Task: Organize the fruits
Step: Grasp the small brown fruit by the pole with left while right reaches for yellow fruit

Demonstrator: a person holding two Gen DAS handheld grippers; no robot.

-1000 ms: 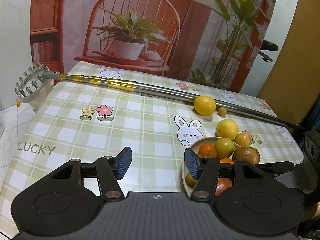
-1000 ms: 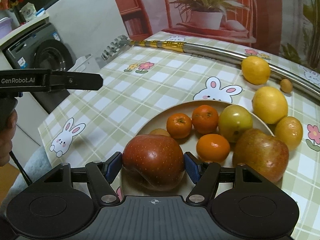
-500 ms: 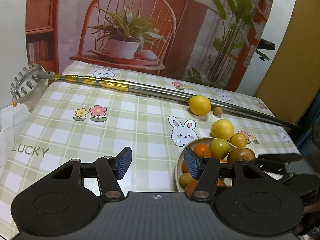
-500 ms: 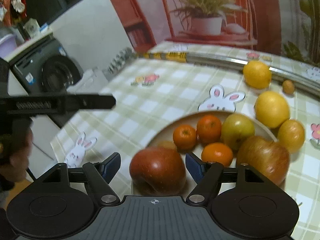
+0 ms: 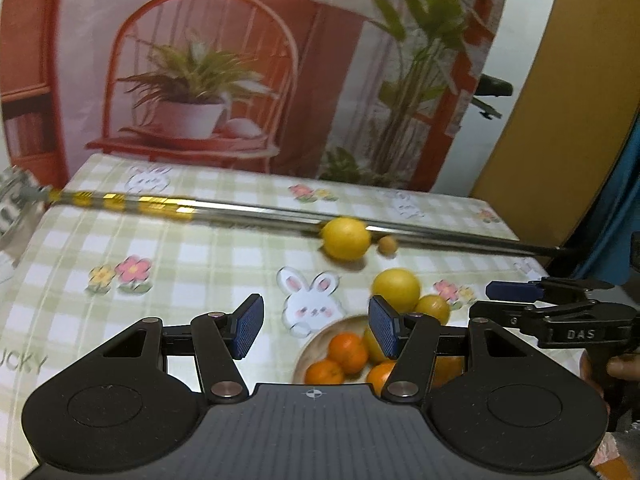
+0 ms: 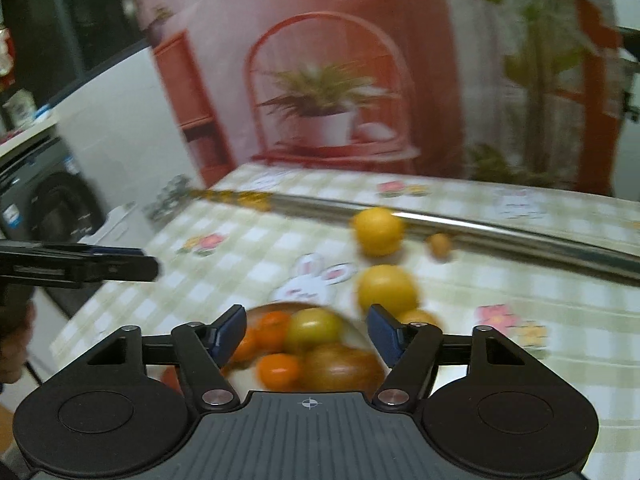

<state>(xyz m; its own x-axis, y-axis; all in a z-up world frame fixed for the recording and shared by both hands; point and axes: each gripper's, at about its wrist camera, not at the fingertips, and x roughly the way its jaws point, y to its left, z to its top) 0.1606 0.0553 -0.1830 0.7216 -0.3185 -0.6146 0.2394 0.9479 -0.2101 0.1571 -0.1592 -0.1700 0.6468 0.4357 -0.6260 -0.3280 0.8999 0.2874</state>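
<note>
A shallow beige bowl (image 5: 316, 338) on the checked tablecloth holds several oranges (image 5: 348, 351), a green-yellow fruit (image 6: 314, 326) and a brown-red apple (image 6: 340, 368). Two yellow lemons (image 6: 378, 230) (image 6: 386, 288), a smaller yellow fruit (image 5: 434, 308) and a tiny brown fruit (image 6: 439, 244) lie on the cloth beyond the bowl. My left gripper (image 5: 316, 326) is open and empty, raised above the bowl's left side. My right gripper (image 6: 306, 330) is open and empty above the bowl. The right gripper also shows at the right of the left wrist view (image 5: 552, 312).
A long metal pole with gold bands (image 5: 256, 212) lies across the far part of the table, its claw head (image 5: 10, 200) at the left edge. A printed backdrop of a chair and plant stands behind. A washing machine (image 6: 52, 208) is off the table's left.
My right gripper has let go of the red apple into the bowl and lifted up and back, open. My left gripper has also risen and pulled back. Both views are blurred by motion.
</note>
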